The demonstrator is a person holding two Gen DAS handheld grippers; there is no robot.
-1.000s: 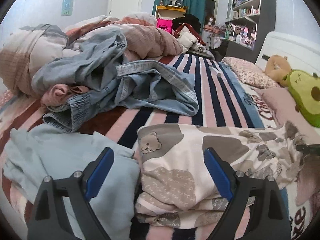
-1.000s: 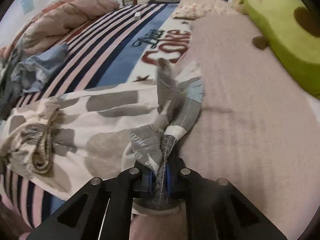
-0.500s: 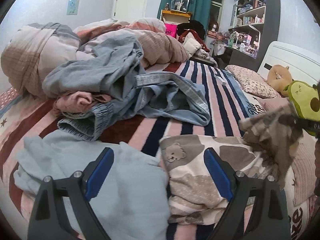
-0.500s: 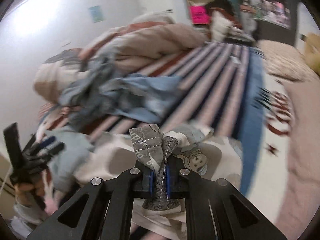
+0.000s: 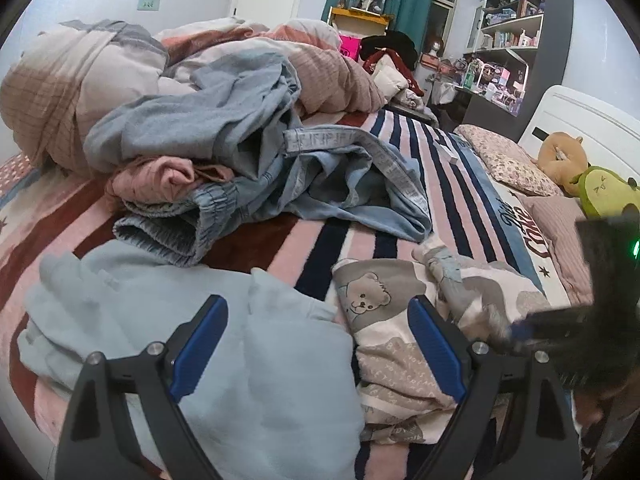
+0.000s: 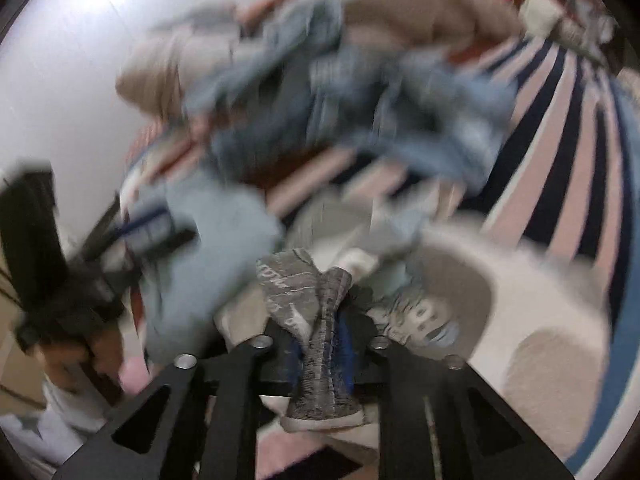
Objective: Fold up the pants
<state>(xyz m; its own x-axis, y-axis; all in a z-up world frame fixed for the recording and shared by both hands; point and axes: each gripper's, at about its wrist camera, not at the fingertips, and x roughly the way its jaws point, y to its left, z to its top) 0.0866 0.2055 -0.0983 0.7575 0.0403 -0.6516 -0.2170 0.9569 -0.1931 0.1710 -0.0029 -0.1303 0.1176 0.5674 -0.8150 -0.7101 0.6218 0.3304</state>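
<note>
The cream and grey bear-print pants (image 5: 384, 364) lie folded over on the striped bed (image 5: 404, 152), under and just beyond my left gripper (image 5: 316, 308), which hangs open and holds nothing. My right gripper (image 6: 320, 344) has its jaws opening; the grey cuff (image 6: 324, 320) of the pants still stands between the blue pads, with a gap showing on the left side. The rest of the pants (image 6: 460, 280) spreads out below it. In the left wrist view the right gripper (image 5: 520, 328) is a dark blur over the right side of the pants. The right wrist view is heavily smeared.
A pale blue garment (image 5: 280, 380) lies left of the pants. Behind them is a heap of jeans and grey clothes (image 5: 320, 168) against a rolled duvet (image 5: 80, 80). A pillow (image 5: 512, 164) and an avocado plush (image 5: 604, 196) sit by the headboard, shelves beyond.
My right gripper carried the pant cuff from the far right side of the bed across onto the folded pants near the left gripper, and its jaws have parted slightly. The left gripper barely shifted.
</note>
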